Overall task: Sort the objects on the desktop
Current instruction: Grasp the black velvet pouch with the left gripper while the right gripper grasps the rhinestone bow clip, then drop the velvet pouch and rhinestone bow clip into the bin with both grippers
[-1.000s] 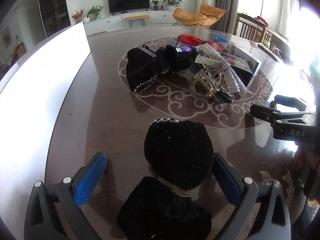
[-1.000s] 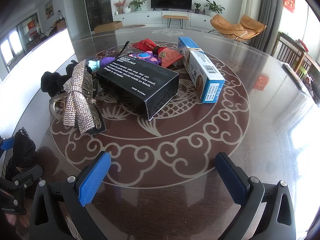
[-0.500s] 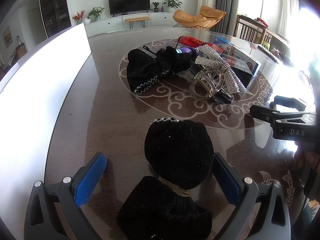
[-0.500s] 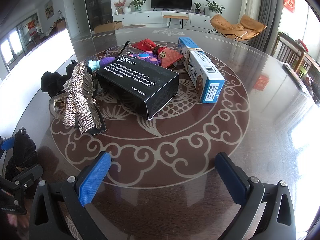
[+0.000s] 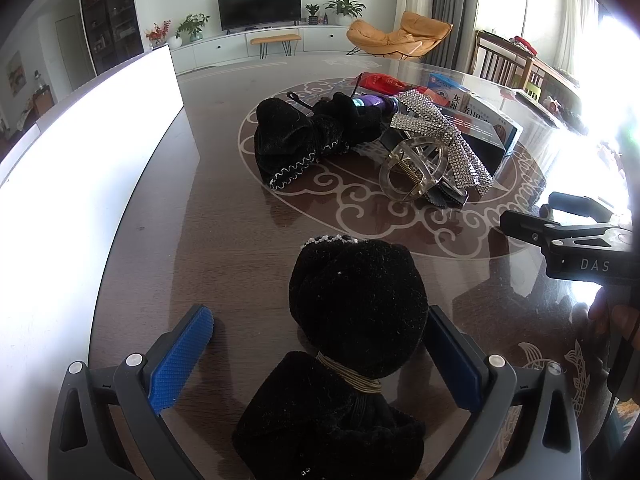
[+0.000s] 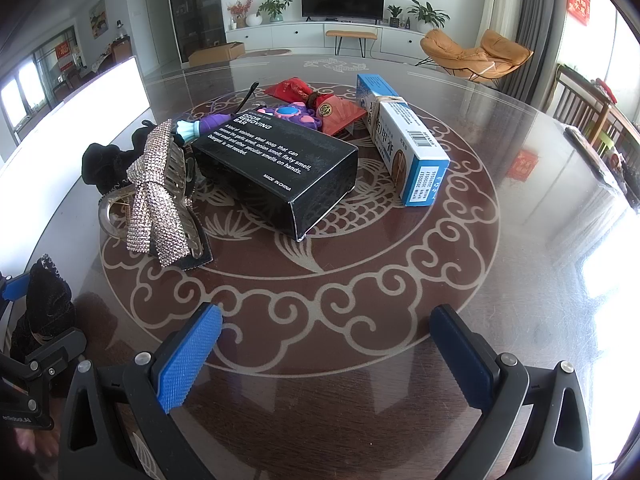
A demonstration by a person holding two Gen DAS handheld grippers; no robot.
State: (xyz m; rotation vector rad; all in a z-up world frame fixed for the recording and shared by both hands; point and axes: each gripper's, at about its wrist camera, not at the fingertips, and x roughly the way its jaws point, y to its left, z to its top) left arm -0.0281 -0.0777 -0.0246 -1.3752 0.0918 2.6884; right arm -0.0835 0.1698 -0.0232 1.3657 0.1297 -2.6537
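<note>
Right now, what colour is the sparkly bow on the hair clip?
Silver: the bow is covered in glittering rhinestones. The right wrist view shows it best.

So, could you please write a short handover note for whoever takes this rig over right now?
Left hand-held gripper: open, its blue pads on either side of a black velvet bow hair tie lying apart from the pile; one pad looks to touch it, but it is not clamped.
Right hand-held gripper: open and empty, over bare dark patterned table.
Central pile: rhinestone bow hair claw, second black velvet bow, black soap box, blue-and-white carton, purple pop toy, red pouch.
Done: apparently only the one bow set aside.
Left: the whole pile.
</note>
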